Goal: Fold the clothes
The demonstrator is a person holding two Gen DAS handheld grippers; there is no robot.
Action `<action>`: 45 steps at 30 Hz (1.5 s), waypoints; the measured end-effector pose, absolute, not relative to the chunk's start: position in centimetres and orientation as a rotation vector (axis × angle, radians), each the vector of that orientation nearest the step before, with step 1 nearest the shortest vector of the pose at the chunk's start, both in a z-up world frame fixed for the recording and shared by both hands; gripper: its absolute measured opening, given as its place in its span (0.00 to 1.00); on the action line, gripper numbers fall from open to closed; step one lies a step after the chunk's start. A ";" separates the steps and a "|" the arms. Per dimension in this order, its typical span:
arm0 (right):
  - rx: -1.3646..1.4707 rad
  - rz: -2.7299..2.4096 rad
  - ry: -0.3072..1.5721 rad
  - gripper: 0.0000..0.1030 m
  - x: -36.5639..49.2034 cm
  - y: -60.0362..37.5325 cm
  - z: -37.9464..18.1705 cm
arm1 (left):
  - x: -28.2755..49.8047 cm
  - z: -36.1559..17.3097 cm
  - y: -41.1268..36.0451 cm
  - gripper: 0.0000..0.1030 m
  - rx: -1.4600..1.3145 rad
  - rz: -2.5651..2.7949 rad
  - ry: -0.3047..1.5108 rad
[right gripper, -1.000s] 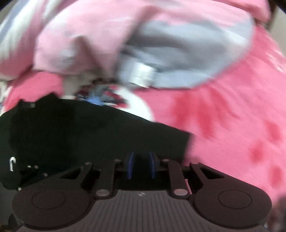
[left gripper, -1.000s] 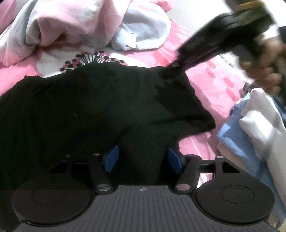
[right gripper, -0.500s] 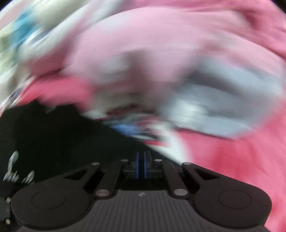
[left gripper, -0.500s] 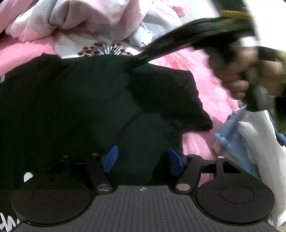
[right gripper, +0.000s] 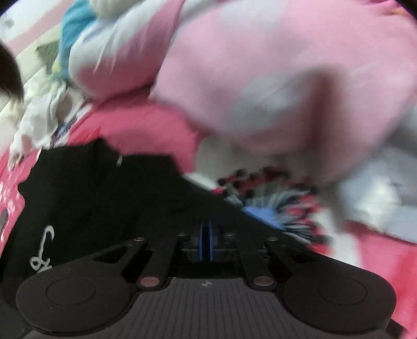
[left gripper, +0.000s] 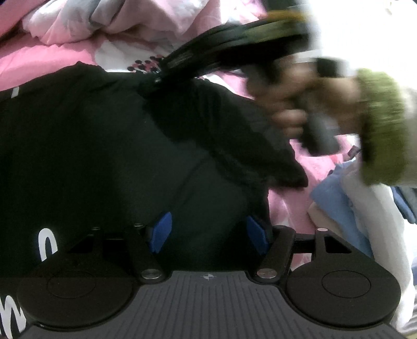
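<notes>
A black shirt (left gripper: 91,156) with white lettering lies spread on the pink bedsheet (left gripper: 284,208). My left gripper (left gripper: 208,232) hovers open low over its near part, blue pads (left gripper: 161,230) wide apart with black cloth beneath them. In the left wrist view a hand (left gripper: 289,117) with a green cuff holds my right gripper (left gripper: 156,80), whose tip pinches the shirt's right side and lifts it over the body. In the right wrist view the right gripper (right gripper: 206,243) has its blue pads pressed together on the black shirt (right gripper: 104,198).
A heaped pink, white and grey quilt (left gripper: 117,23) lies behind the shirt, also the quilt (right gripper: 273,78) filling the right wrist view. Folded light blue and white clothes (left gripper: 365,213) are stacked at the right. A flower print (right gripper: 281,206) shows on the sheet.
The right gripper closed on the shirt's right edge and carried it up and leftward across the shirt. The left gripper stayed open and shifted slightly, so white lettering now shows.
</notes>
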State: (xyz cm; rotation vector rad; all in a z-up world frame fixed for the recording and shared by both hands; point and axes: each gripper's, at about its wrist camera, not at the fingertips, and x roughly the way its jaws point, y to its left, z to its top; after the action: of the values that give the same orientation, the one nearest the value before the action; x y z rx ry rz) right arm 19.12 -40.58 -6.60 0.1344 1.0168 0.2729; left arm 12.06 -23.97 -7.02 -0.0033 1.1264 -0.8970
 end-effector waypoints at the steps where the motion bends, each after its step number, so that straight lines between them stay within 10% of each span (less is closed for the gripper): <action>1: 0.139 0.213 0.992 0.00 19.9 -41.0 -7.2 | 12.1 -7.0 -23.9 0.62 -0.004 -0.893 1.130; 6: 0.298 0.016 0.815 0.00 20.1 -44.8 -5.2 | 12.0 -6.8 -23.3 0.62 -0.031 -0.872 1.146; 20: 0.335 -0.320 1.209 0.00 9.9 -54.8 -5.5 | 10.9 -6.7 -20.5 0.63 0.064 -0.789 1.173; 24: 0.432 -0.512 1.072 0.02 7.8 -57.1 -2.7 | 9.8 -5.9 -22.8 0.63 0.195 -0.838 1.068; 36: 0.615 -0.341 1.170 0.46 6.2 -57.4 -0.9 | 8.8 -5.2 -34.6 0.48 0.458 -1.219 0.706; 45: 0.685 -0.394 1.146 0.46 6.9 -58.4 -4.0 | 7.6 -7.2 -37.4 0.42 0.520 -1.348 0.708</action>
State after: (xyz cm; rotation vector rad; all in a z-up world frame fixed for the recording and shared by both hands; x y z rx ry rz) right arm 6.85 -58.38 -4.03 0.6854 1.1460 -0.3943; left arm 7.55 -37.41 -7.23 0.5201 0.7078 -1.3483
